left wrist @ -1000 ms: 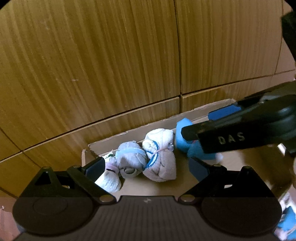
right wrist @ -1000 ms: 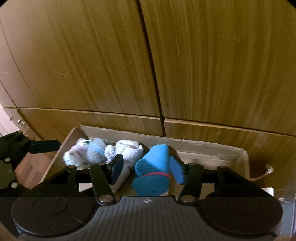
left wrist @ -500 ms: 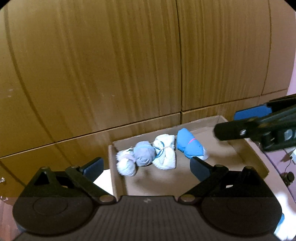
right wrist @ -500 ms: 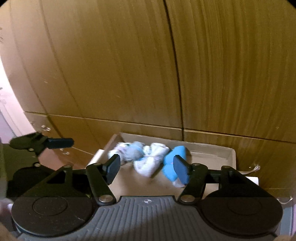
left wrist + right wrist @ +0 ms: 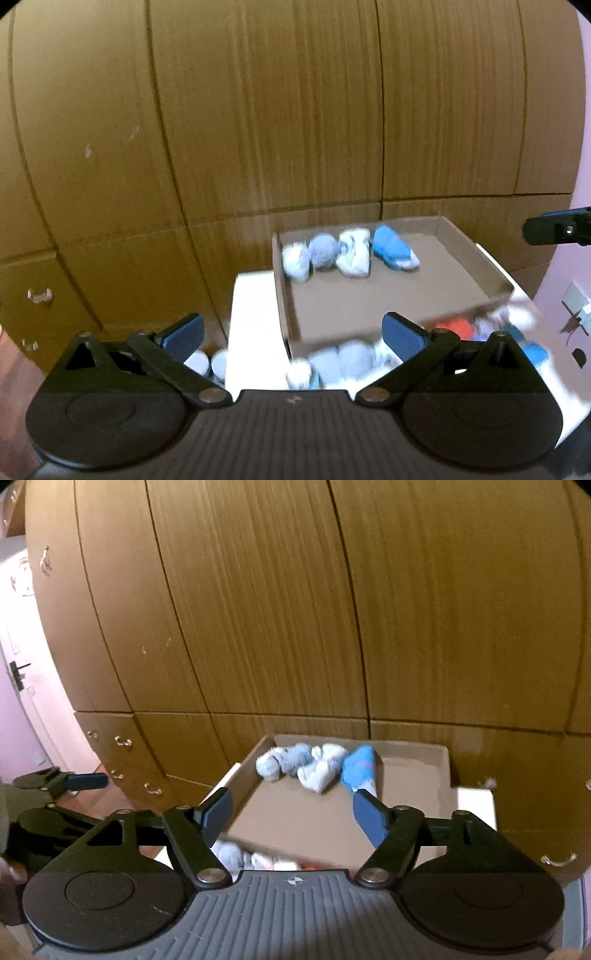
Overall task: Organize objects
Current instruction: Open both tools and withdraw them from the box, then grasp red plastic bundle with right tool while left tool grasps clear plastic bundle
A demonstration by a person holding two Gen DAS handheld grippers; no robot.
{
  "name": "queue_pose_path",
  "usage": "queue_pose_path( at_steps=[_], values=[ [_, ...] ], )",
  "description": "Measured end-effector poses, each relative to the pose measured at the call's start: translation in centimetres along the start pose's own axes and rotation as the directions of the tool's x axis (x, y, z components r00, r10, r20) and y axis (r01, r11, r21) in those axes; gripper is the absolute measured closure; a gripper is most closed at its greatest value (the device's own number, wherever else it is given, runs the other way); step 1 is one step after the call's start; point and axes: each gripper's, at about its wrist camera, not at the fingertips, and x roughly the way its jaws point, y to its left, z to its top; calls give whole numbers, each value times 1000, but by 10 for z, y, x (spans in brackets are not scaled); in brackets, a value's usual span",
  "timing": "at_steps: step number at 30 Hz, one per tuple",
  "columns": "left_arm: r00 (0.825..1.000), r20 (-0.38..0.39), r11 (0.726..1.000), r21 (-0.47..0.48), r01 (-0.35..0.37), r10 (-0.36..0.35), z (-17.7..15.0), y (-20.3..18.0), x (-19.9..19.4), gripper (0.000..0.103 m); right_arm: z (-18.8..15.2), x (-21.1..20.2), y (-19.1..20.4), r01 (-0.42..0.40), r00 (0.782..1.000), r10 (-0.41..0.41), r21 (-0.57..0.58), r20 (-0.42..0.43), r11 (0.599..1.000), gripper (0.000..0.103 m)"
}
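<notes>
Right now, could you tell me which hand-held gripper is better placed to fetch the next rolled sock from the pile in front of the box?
Probably the left hand-held gripper: it is open, with the loose socks just beyond its fingertips, in front of the cardboard box. The right hand-held gripper, also open, points more at the box's inside.

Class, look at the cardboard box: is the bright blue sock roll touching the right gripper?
Apart. The left wrist view shows the blue sock roll lying in the cardboard box, while the right gripper is off to the side, open and empty.
</notes>
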Motion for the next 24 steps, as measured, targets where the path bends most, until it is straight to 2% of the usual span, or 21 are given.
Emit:
queue_pose_path(
  at_steps=[5,7,12,14,15,18,20,24],
  values=[
    [1000,-8,1000,-4,12,-12,-41,-19,-20,1,-45,-31,9,60,998,-59,-29,16,998,21],
    [999,-8,999,-4,37,-37,-55,-31,-25,1,-69,-38,11,89,996,-88,-44,13,995,21],
    [995,-24,995,20,96,-95,-84,-65,-15,1,-127,-44,14,104,994,-106,-60,-35,993,21],
    [993,-58,993,40,107,-105,-95,-76,-4,4,-144,-43,15,123,991,-127,-94,-41,988,22],
    [992,-69,993,47,110,-107,-98,-79,1,8,-149,-41,15,133,990,-138,-107,-42,985,22],
    [992,-76,992,72,106,-100,-108,-87,10,10,-163,-35,12,150,986,-156,-112,-53,982,23],
    [991,-81,990,90,111,-104,-110,-90,14,17,-169,-29,9,157,985,-164,-101,-62,982,26],
    [988,-91,986,102,132,-122,-115,-93,16,23,-180,-22,6,156,984,-161,-82,-69,984,30]
  ],
)
